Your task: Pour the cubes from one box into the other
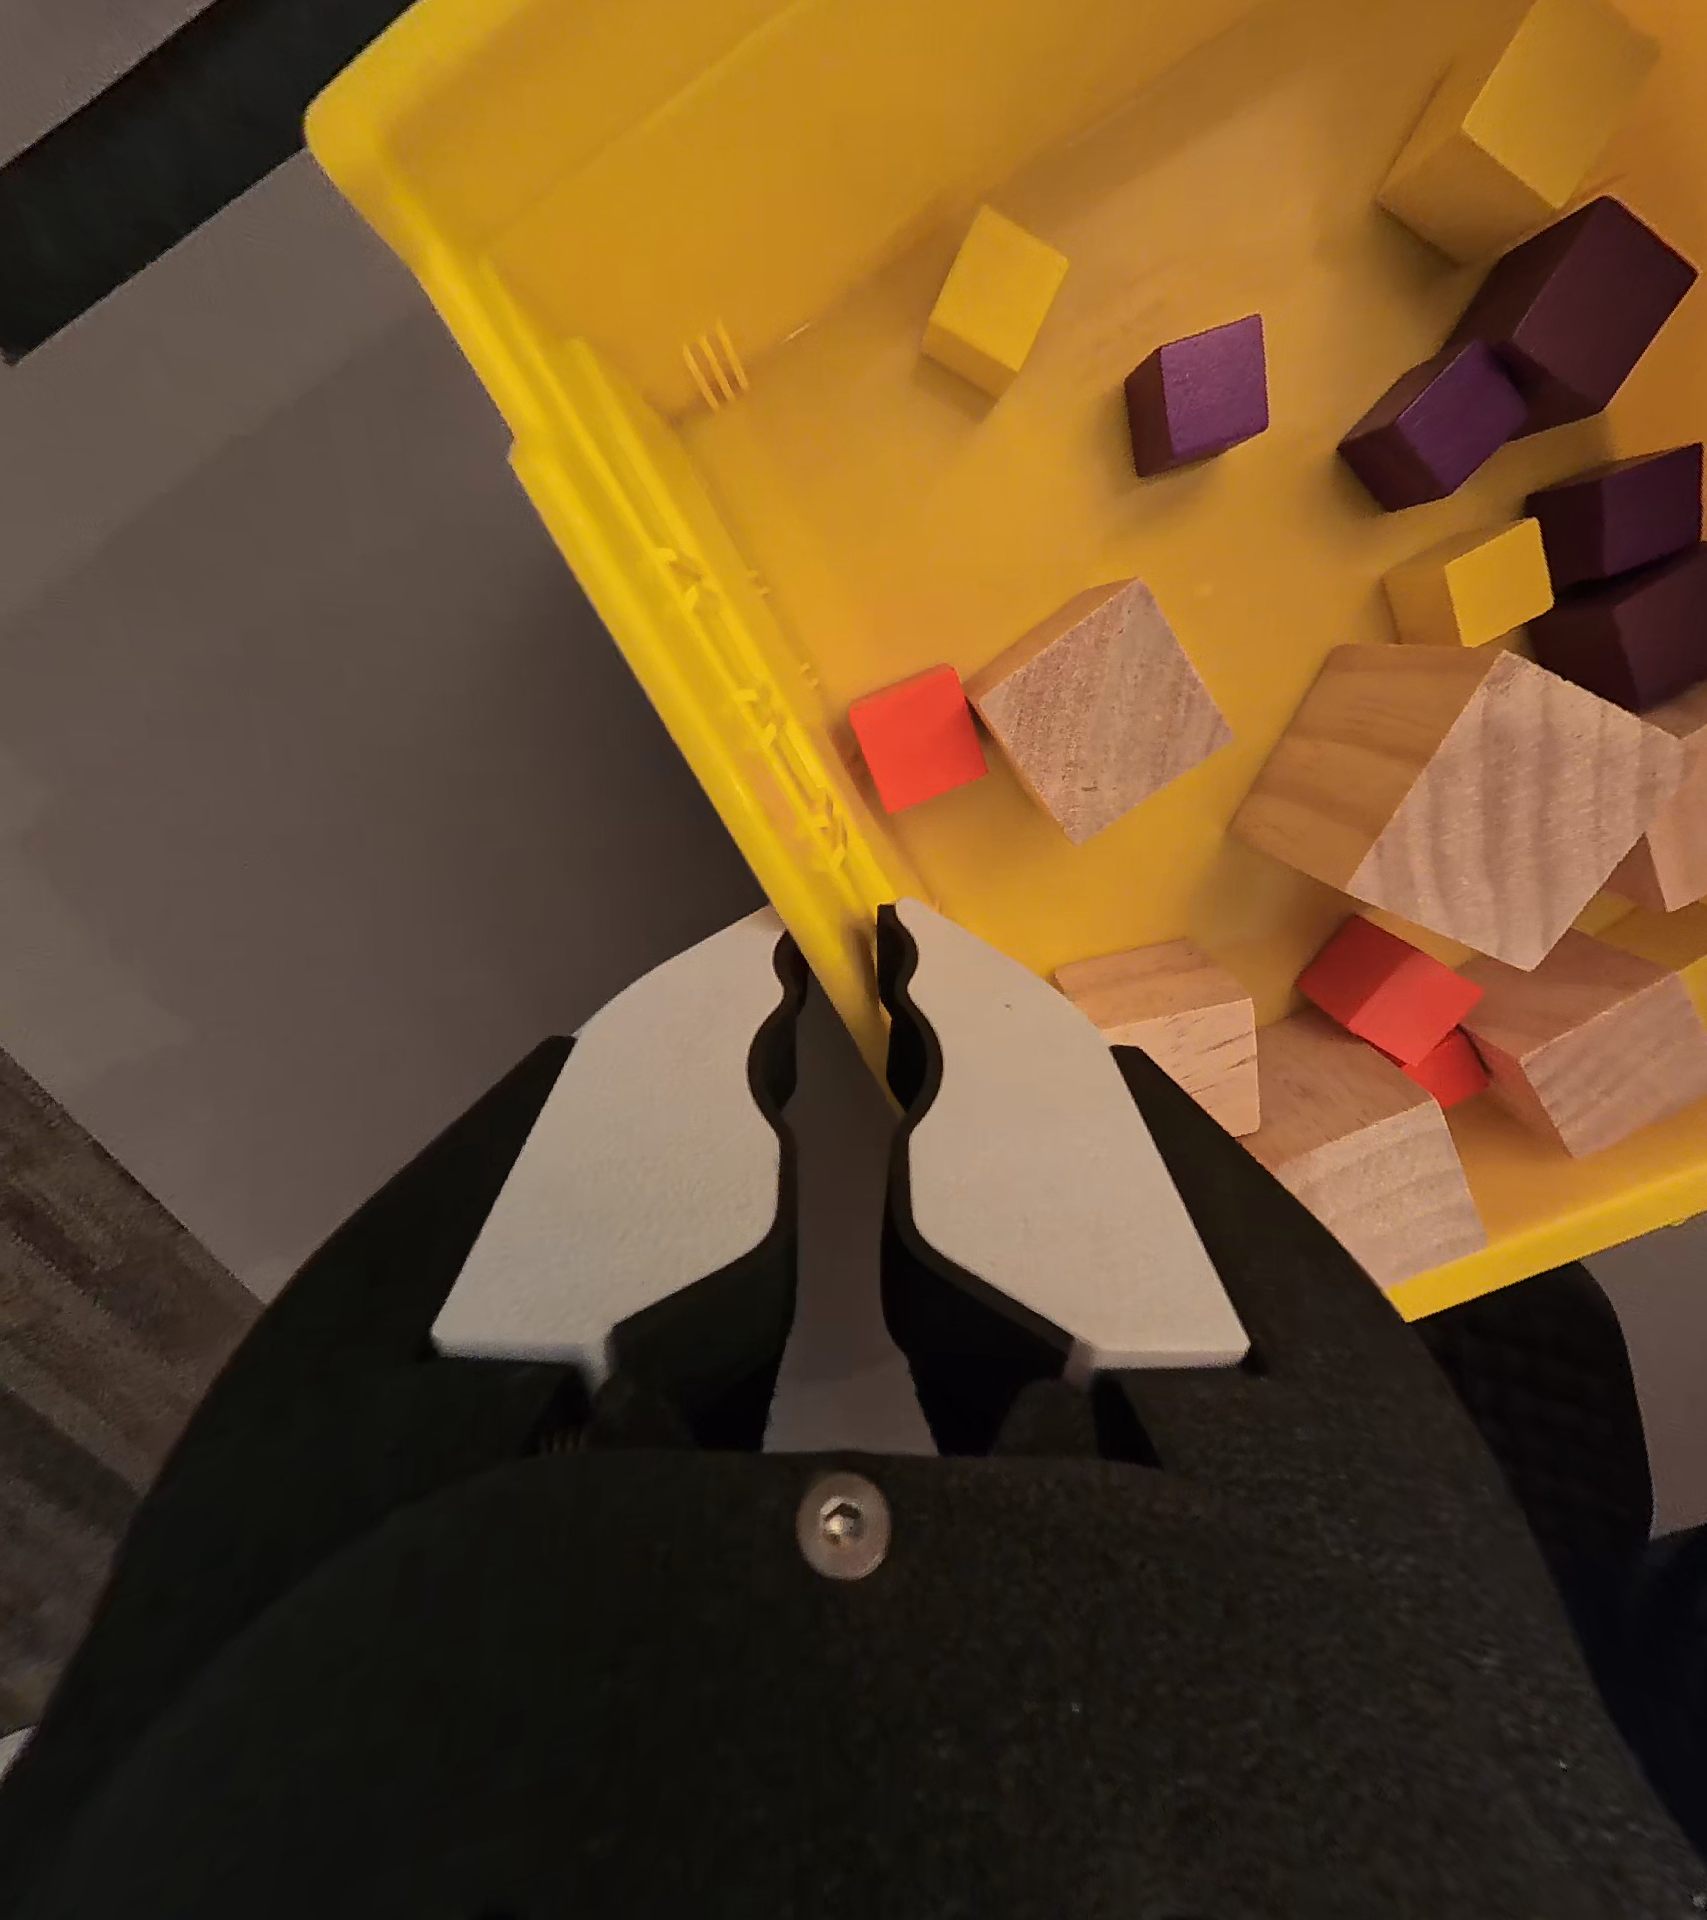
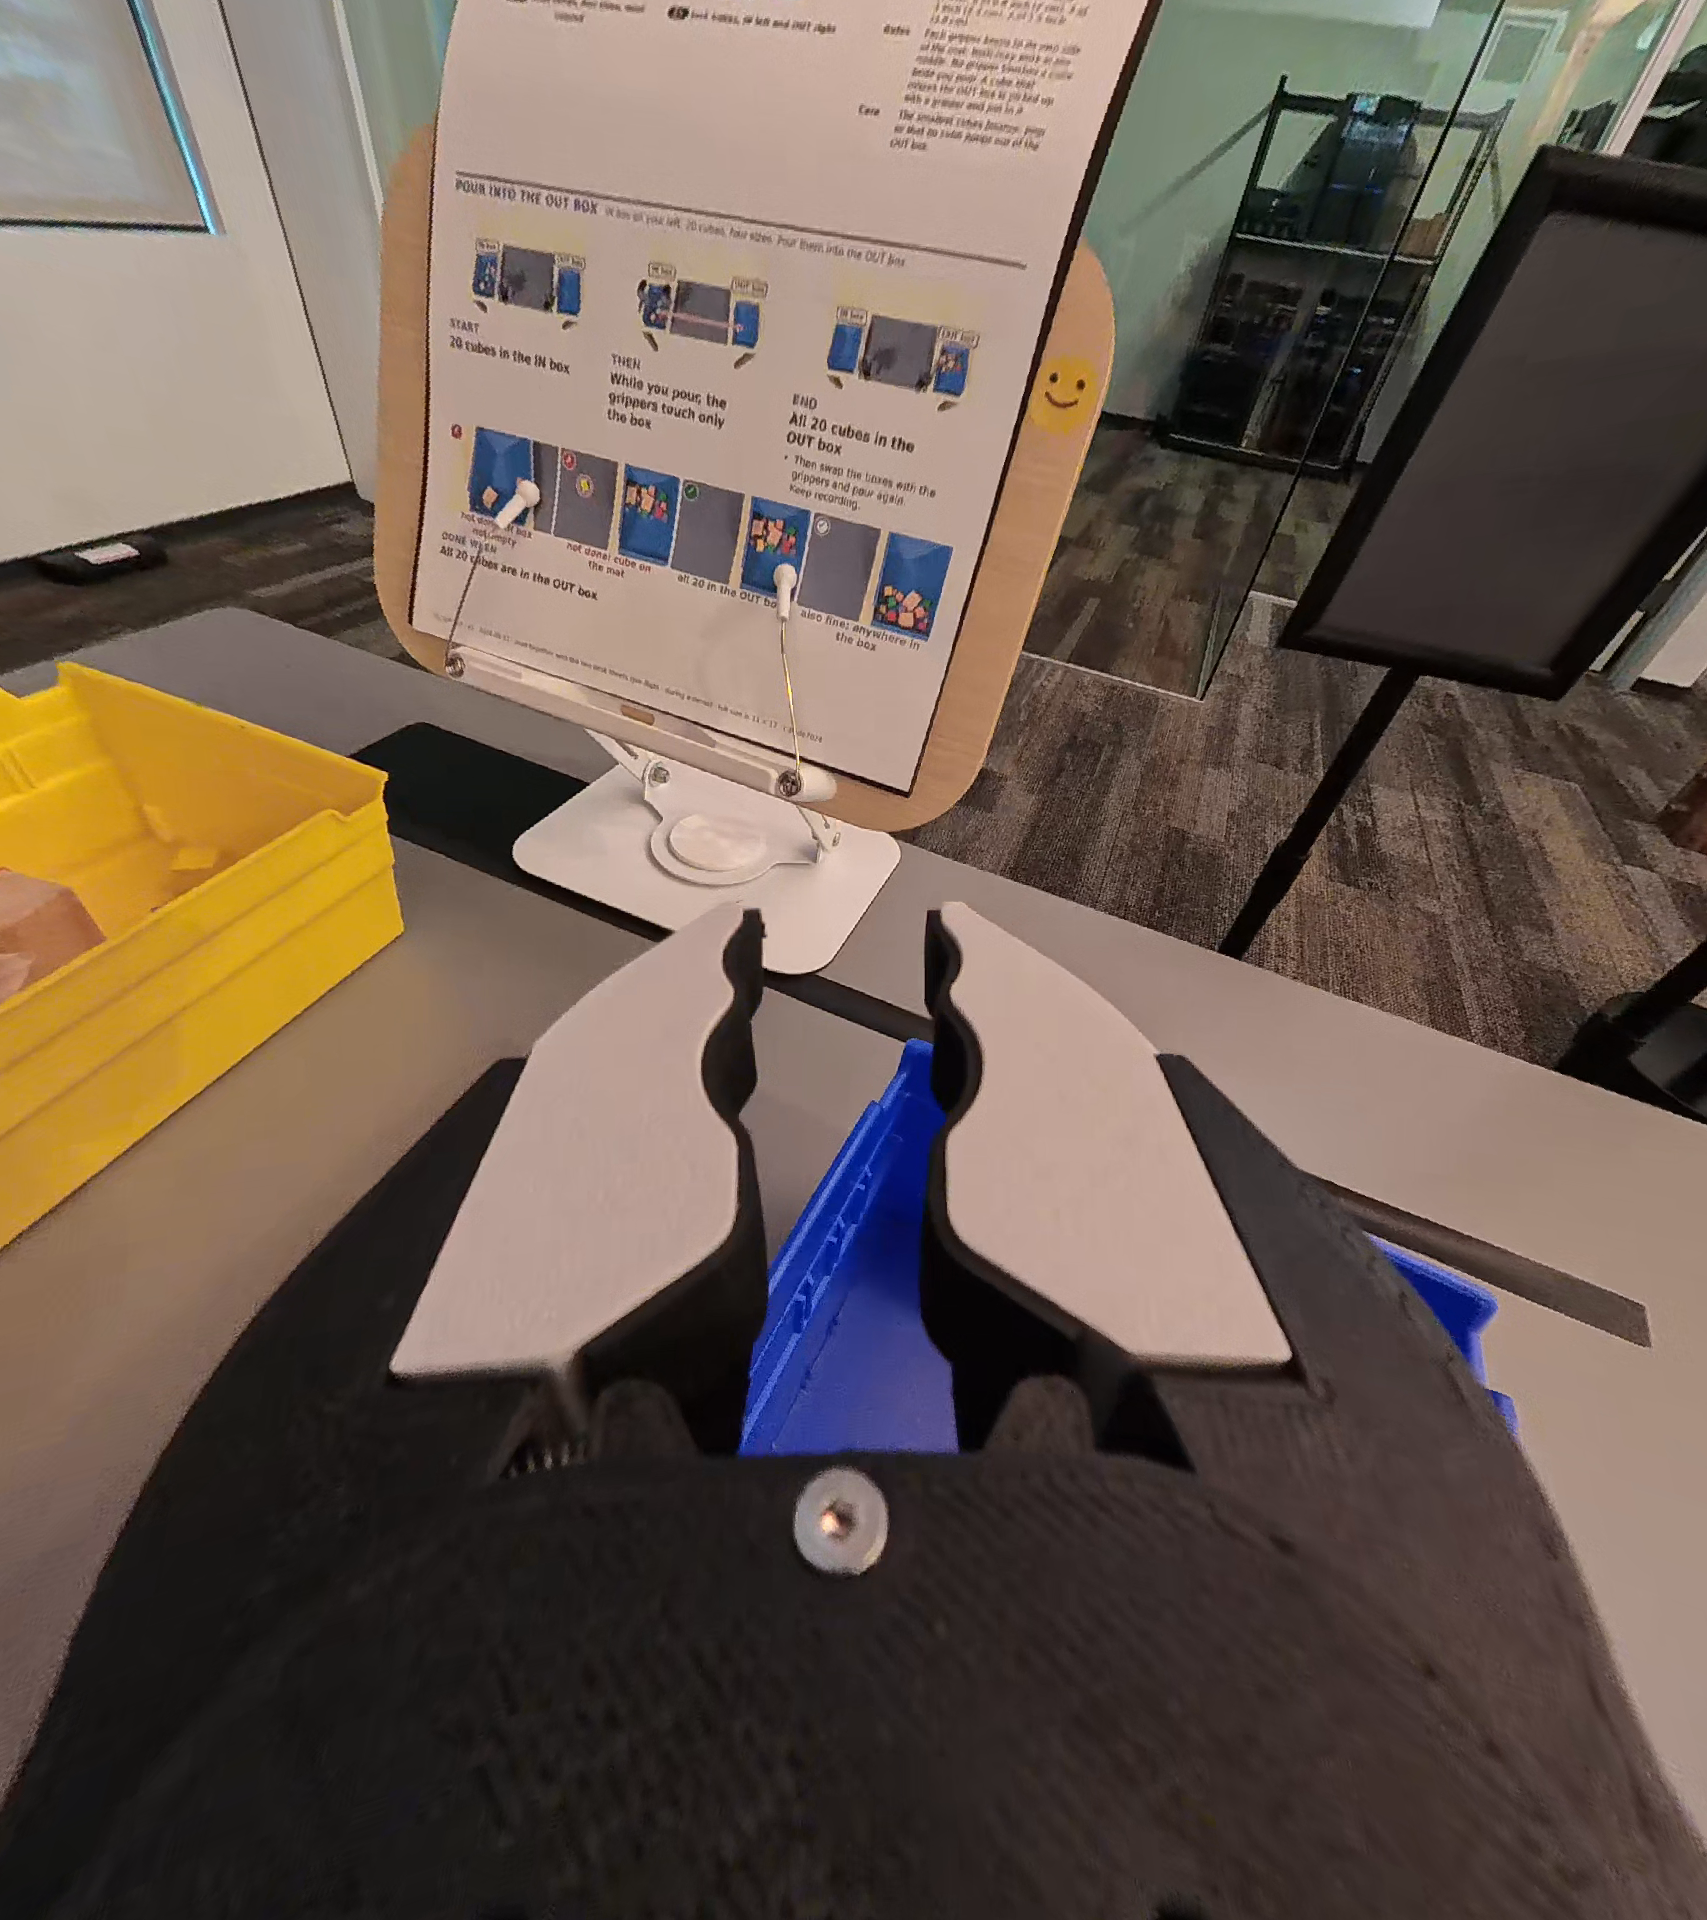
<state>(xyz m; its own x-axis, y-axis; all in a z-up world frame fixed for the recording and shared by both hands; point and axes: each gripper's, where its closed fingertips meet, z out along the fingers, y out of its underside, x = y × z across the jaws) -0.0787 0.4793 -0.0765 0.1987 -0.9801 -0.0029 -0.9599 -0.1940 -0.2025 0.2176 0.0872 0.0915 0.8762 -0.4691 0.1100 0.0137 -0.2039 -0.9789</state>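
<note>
Overall, the largest item was a grey table (image 2: 1451, 1226), carrying a black mat (image 2: 459, 779) and everything listed below. Next came a printed instruction sheet (image 2: 755, 343) propped on a white stand (image 2: 714, 862) at the table's far edge, with a dark panel on a pole (image 2: 1576, 436) to its right on the carpeted floor. Item: yellow box (image 1: 683, 312), seen in the left wrist view tilted against the grey surface, and in the right wrist view to the left of the stand. The left gripper (image 1: 841, 940) was closed on that box's side wall, one finger outside and one inside. Item: blue box (image 2: 849, 1278), lying on the table directly under the right gripper (image 2: 841, 940), whose jaws stood apart with the blue rim showing between them; whether either finger touched it could not be told. Contents of the yellow box, by size: several plain wooden cubes (image 1: 1462, 800), gathered mostly toward the lower right corner, one (image 1: 1103, 712) lying apart nearer the gripped wall; purple cubes (image 1: 1581, 291) clustered at the upper right, one small one (image 1: 1202, 395) standing alone; yellow cubes (image 1: 1000, 296) scattered across the box; small red cubes (image 1: 1384, 987), one (image 1: 916, 738) touching the separate wooden cube just beside the gripped wall.
</note>
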